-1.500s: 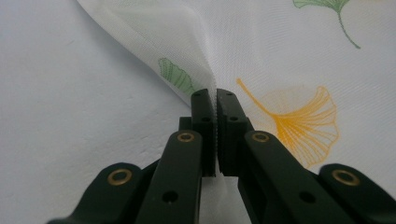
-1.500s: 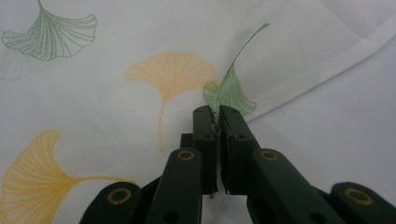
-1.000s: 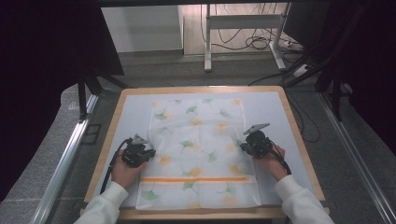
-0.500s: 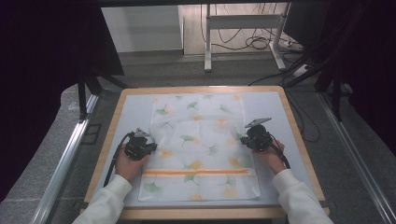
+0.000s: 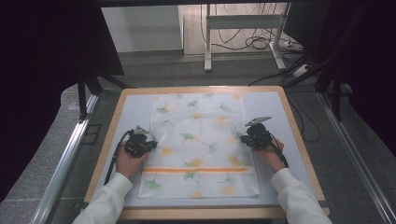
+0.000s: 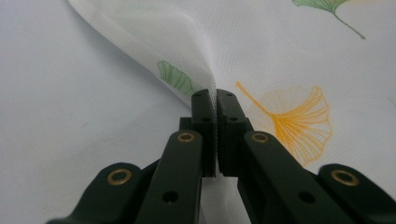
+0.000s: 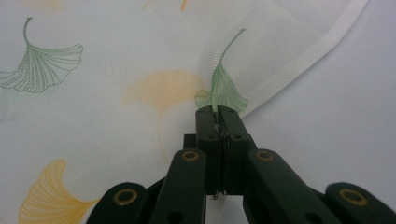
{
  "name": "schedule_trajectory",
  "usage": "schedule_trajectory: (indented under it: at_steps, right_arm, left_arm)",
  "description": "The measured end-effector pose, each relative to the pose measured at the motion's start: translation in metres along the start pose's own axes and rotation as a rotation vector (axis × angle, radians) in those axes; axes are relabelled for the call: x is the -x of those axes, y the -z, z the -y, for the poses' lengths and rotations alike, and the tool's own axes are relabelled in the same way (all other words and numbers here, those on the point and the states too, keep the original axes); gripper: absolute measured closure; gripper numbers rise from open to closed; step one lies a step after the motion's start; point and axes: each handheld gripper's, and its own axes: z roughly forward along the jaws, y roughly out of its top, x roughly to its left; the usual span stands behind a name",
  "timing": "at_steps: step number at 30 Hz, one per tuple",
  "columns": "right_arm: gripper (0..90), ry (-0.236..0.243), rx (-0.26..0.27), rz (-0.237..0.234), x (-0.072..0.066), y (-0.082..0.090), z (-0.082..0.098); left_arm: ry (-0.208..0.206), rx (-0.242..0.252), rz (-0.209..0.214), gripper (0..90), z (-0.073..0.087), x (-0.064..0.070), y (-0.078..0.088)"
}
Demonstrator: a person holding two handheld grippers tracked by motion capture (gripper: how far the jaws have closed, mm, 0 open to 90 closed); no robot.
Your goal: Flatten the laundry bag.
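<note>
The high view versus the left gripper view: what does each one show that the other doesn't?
High view alone: the whole cloth spread on the wood-rimmed table, its orange stripe, both hands, the right gripper, floor cables. Left gripper view alone: close up, the left gripper shut on a raised fold of the cloth's edge, beside an orange ginkgo leaf. Both share the leaf-printed cloth and the left gripper.

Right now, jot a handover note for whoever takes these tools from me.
Left tool: shut on the cloth's left edge, which rises in a fold at the jaws.
Right tool: shut on the cloth's right edge.
Cloth: spread on the board, orange stripe near the person's side.
Done: both side edges pinched.
Left: probably lift and fold; no fold made yet.
</note>
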Motion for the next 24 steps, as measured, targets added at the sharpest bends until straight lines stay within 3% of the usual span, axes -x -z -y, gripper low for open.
schedule_trajectory:
  at_steps: [4,6,7,8,9,12,17,24]
  right_arm:
    - [86.2,0.002,0.004,-0.002,0.0,0.003,0.001]
    - [79.4,0.011,0.008,0.012,-0.001,0.003,0.001]
    - [72.7,0.015,0.013,0.028,-0.002,0.004,0.001]
    - [63.6,0.018,0.021,0.05,-0.003,0.005,0.001]
    - [53.8,0.003,0.035,0.043,-0.003,0.008,0.001]
    - [42.0,-0.01,0.067,0.025,-0.005,0.019,0.001]
    - [36.3,-0.013,0.099,-0.016,-0.013,0.044,0.01]
    - [36.0,0.025,0.114,-0.074,-0.029,0.066,0.035]
  left_arm:
    - [-0.001,0.002,0.003,87.1,0.001,0.001,0.001]
    - [-0.003,-0.002,-0.001,84.0,0.002,0.002,0.002]
    - [-0.006,-0.01,-0.008,78.6,0.002,0.003,0.003]
    - [-0.008,-0.009,-0.023,67.7,0.002,0.005,0.006]
    - [-0.016,0.006,-0.033,54.6,0.003,0.007,0.009]
    - [-0.022,0.047,-0.024,39.2,0.004,0.012,0.022]
    - [-0.029,0.095,0.02,34.7,0.007,0.022,0.039]
    - [-0.116,0.123,0.12,37.0,0.0,0.063,0.049]
